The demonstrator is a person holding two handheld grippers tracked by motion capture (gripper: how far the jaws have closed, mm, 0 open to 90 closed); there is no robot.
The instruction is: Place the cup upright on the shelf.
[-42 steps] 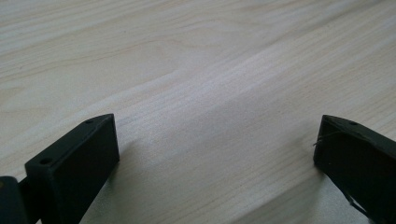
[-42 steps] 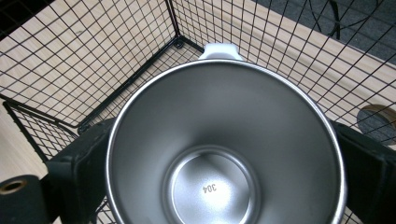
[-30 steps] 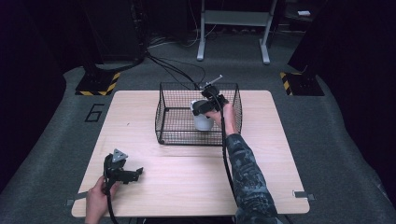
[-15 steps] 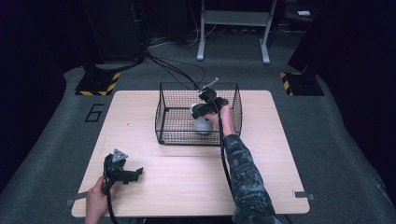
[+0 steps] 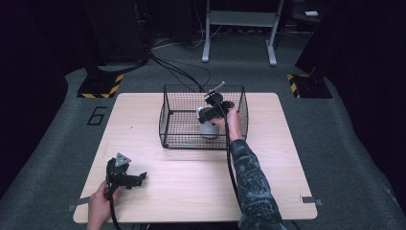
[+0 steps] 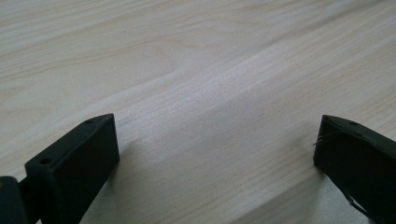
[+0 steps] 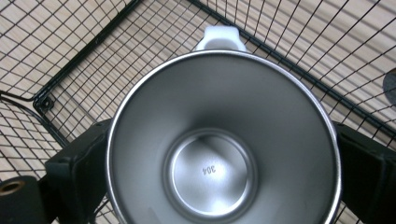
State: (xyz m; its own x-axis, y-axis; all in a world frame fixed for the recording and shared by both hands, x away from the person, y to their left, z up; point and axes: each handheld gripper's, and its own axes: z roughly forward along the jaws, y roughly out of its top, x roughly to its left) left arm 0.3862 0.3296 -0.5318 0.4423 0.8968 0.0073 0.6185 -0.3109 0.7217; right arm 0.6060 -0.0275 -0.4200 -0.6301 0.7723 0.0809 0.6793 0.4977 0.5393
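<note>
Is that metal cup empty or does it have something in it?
Empty: the right claw's view looks into the cup and shows its bare steel bottom.

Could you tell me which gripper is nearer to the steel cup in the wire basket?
The right. The right gripper has its jaws on either side of the steel cup inside the wire basket. The left gripper rests open on the table, near its front left corner.
</note>
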